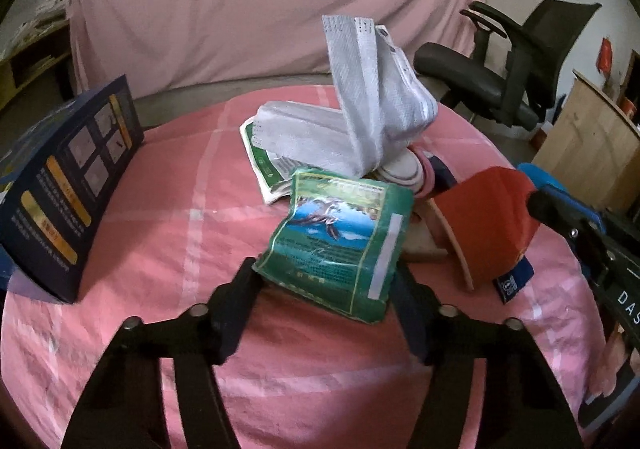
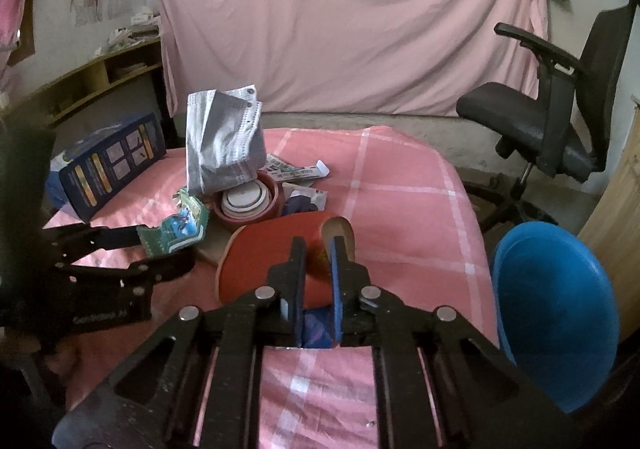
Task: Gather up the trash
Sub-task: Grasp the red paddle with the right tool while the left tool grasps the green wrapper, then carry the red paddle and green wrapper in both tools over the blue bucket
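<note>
1. Left wrist view: the left gripper (image 1: 326,281) has its jaws on either side of a green snack packet (image 1: 340,237), which lies tilted on the pink checked bedcover (image 1: 160,233). Both fingers appear to touch the packet's side edges; whether they press firmly cannot be told.
2. Same view: behind the packet lie a white-green wrapper (image 1: 264,165) and a grey face mask (image 1: 360,105) standing folded upward. A dark blue box (image 1: 68,185) stands at the left, well apart.
3. Same view: a red table-tennis paddle (image 1: 484,225) stands on edge at the right, with the right gripper reaching it from the frame's edge.
4. Right wrist view: the right gripper (image 2: 318,277) has its jaws nearly together, clamped on the paddle's (image 2: 272,261) wooden handle end. A blue bowl (image 2: 556,313) sits near right, likely the collection vessel.
5. Same view: the left gripper (image 2: 160,253) shows the packet (image 2: 176,229) between its fingers, crumpled, beside a red round tin (image 2: 248,205).
6. Judgement: the step in hand is securing both pieces. Grip the packet at its middle, not its slippery edge; lift straight so the mask is not dragged.
</note>
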`<control>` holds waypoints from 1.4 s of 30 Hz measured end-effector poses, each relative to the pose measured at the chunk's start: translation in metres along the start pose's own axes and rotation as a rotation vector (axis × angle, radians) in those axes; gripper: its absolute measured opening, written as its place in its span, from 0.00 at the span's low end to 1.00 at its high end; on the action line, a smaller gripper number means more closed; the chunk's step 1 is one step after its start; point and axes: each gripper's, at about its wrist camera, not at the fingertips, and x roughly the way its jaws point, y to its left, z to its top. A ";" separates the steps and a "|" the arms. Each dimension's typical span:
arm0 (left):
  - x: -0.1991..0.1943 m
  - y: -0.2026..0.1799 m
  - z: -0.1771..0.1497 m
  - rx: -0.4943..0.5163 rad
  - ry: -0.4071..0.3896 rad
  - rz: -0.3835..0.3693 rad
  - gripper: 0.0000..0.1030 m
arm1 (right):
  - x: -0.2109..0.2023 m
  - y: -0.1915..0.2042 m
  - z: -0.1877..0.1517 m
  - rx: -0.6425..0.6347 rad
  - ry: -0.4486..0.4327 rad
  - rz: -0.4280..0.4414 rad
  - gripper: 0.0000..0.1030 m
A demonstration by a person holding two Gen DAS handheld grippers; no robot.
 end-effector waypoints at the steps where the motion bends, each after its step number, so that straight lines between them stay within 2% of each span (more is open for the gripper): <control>1: -0.001 0.001 0.000 -0.004 -0.007 -0.001 0.55 | 0.000 0.000 0.000 0.002 0.002 0.005 0.37; 10: -0.027 0.015 -0.011 -0.061 -0.118 0.001 0.44 | 0.003 -0.001 -0.002 0.010 0.019 0.021 0.33; 17: -0.031 0.019 -0.022 -0.096 -0.116 0.006 0.37 | -0.003 -0.003 -0.005 0.023 -0.012 0.043 0.27; 18: -0.031 0.018 -0.024 -0.097 -0.115 0.013 0.31 | -0.005 -0.002 -0.005 0.024 -0.019 0.046 0.27; 19: -0.031 0.017 -0.026 -0.089 -0.108 0.024 0.04 | -0.007 -0.002 -0.006 0.025 -0.029 0.047 0.23; 20: -0.030 0.015 -0.028 -0.077 -0.095 0.042 0.00 | -0.010 -0.002 -0.006 0.025 -0.039 0.048 0.23; 25: -0.039 0.006 -0.037 -0.052 -0.141 0.058 0.00 | -0.012 0.000 -0.009 0.025 -0.044 0.065 0.23; 30: -0.052 0.001 -0.043 -0.070 -0.198 0.075 0.00 | -0.021 0.001 -0.011 0.034 -0.089 0.082 0.23; 37: -0.088 -0.020 -0.045 -0.108 -0.337 0.011 0.00 | -0.040 -0.003 -0.015 0.058 -0.180 0.111 0.23; 40: -0.094 -0.028 -0.043 -0.116 -0.359 0.008 0.00 | -0.042 -0.006 -0.016 0.069 -0.193 0.122 0.23; 42: -0.093 -0.030 -0.045 -0.136 -0.345 0.009 0.00 | -0.038 -0.011 -0.016 0.094 -0.171 0.139 0.23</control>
